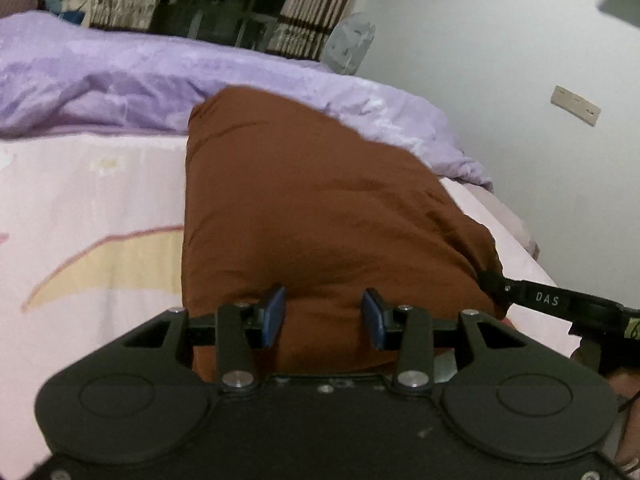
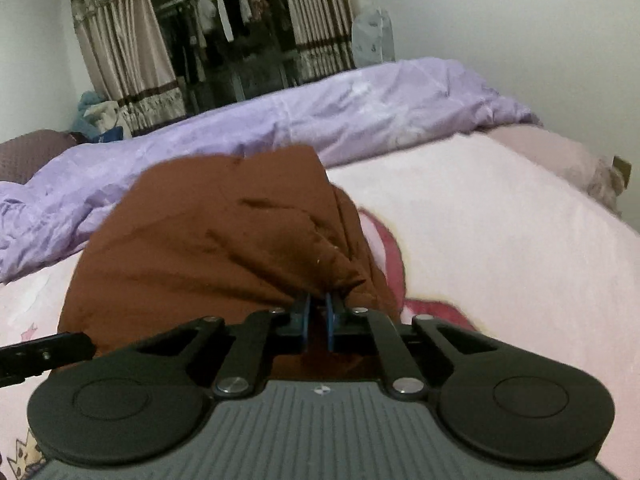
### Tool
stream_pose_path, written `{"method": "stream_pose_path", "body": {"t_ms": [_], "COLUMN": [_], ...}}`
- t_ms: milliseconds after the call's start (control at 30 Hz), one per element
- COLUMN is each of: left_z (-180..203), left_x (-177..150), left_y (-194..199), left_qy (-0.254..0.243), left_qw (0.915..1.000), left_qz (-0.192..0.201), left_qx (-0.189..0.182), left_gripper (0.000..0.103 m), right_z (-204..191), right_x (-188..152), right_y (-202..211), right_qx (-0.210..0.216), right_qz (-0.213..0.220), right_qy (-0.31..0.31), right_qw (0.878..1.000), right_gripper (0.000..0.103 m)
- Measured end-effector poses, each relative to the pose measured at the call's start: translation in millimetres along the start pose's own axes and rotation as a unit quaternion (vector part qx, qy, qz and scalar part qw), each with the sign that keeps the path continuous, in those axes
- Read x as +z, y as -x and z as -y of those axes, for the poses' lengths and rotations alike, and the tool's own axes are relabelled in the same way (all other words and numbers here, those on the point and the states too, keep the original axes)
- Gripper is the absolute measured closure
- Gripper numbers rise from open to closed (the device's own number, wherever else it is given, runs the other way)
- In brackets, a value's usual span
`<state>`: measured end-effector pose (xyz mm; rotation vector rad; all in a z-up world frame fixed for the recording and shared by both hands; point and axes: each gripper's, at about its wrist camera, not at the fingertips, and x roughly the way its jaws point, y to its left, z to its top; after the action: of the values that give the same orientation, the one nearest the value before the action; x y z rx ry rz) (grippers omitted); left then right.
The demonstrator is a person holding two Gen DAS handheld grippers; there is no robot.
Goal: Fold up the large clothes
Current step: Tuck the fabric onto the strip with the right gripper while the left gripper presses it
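- Two handheld grippers work on one brown garment [image 1: 312, 200] that lies on a pink printed bedsheet [image 1: 92, 200], its far end reaching up against a crumpled lilac duvet [image 1: 120, 80].
- The left gripper [image 1: 324, 312] has its blue pads [image 1: 276, 312] standing partly apart, with a thick bunch of the brown cloth filling the gap between them; whether the pads actually press on that cloth cannot be told from this view.
- The right gripper [image 2: 319, 312] has its blue pads drawn nearly together and pinches a gathered edge of the brown garment [image 2: 208, 240], the cloth fanning out in creases from the pinch.
- In the left wrist view the right gripper's black finger (the letters "DAS" show on it) enters from the right edge and meets the near right corner of the garment.
- In the right wrist view a black finger of the left gripper shows at the left edge, just at the garment's near left side.
- Behind the bed hang striped curtains [image 2: 116, 52] on either side of a dark opening where clothes hang on a rail [image 2: 224, 4].
- A white wall [image 1: 500, 40] with a pale socket plate [image 1: 575, 105] stands to the right of the bed.
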<state>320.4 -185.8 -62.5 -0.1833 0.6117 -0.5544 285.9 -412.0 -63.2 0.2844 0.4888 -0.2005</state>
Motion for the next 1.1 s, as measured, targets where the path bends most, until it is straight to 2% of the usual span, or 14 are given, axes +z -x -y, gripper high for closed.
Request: {"method": "stream_pose_path", "body": {"t_ms": [167, 300, 433, 667, 833, 933, 1100], "left_z": [-1, -1, -2, -4, -10, -14, -13], "left_x": [-3, 3, 14, 46, 66, 64, 58], "left_y": [-10, -8, 0, 8, -13, -33, -45], "left_qy": [-0.003, -0.006, 0.000, -0.012, -0.017, -0.017, -0.033], "left_qw": [1.0000, 1.0000, 1.0000, 0.9994, 0.9990, 0.9991, 0.9984], "left_qz": [0.002, -0.004, -0.002, 0.027, 0.024, 0.002, 0.005], "left_qx": [0.006, 0.005, -0.001, 0.020, 0.034, 0.039, 0.045], "left_gripper": [0.060, 0.060, 0.059, 0.059, 0.058, 0.058, 0.054], "right_z": [1, 1, -7, -32, -43, -43, -35], "right_x": [-9, -2, 12, 41, 59, 59, 48], "right_y": [0, 2, 15, 28, 7, -13, -39], "right_qx": [0.004, 0.004, 0.004, 0.010, 0.007, -0.002, -0.014], "right_qz": [0.001, -0.006, 0.000, 0.040, 0.038, 0.020, -0.010], "right_qy": [-0.001, 0.000, 0.008, 0.042, 0.057, 0.061, 0.060], "right_qw": [1.000, 1.000, 1.000, 0.998, 0.998, 0.998, 0.998], "right_gripper": [0.096, 0.096, 0.085, 0.078, 0.078, 0.078, 0.078]}}
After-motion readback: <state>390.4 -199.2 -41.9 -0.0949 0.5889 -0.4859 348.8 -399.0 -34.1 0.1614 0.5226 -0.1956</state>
